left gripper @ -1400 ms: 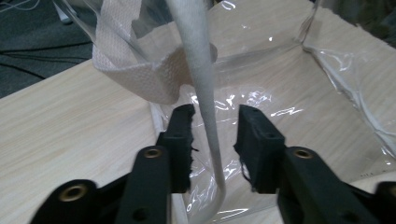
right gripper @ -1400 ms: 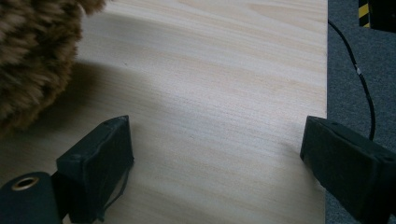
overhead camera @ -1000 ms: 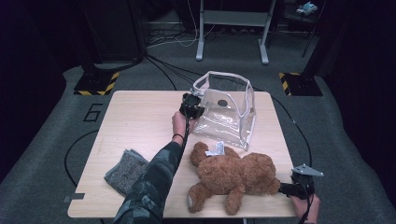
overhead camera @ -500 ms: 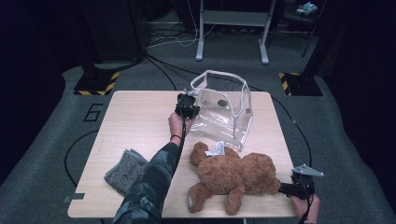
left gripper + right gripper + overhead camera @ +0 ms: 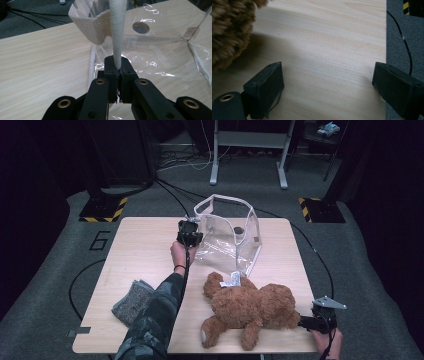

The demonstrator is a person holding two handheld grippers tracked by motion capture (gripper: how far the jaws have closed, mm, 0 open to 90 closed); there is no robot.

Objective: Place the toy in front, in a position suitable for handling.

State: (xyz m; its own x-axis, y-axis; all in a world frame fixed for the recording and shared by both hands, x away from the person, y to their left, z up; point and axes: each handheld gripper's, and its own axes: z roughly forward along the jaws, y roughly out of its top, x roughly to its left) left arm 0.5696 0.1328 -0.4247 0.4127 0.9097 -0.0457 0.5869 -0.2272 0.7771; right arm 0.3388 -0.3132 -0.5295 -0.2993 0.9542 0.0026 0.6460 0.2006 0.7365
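Near the middle of the high view, the left gripper (image 5: 190, 233) sits at the left edge of a clear plastic bag (image 5: 231, 242), jaws clamped tight on the bag's white fabric rim (image 5: 218, 198). Bag stands open on the wooden table (image 5: 135, 247), upper centre of the frame, its mouth held up and its walls see-through.

Left gripper view: the white rim (image 5: 117, 32) runs up as a narrow strip from between the two pads, which are pressed together on it; a folded loop of the same webbing hangs upper left, and the clear wall with a round hole (image 5: 140, 27) lies to the upper right.

Lower right of the high view: right gripper (image 5: 320, 320) at the table's near right corner, just beside the brown teddy bear (image 5: 250, 307), which lies on its side across the lower centre. Right gripper view: jaws wide apart, bare wood between them, bear fur (image 5: 229, 27) at upper left, not touching the pads.

Lower left of the high view: grey cloth (image 5: 132, 300) beside the person's camouflage sleeve (image 5: 152, 320).
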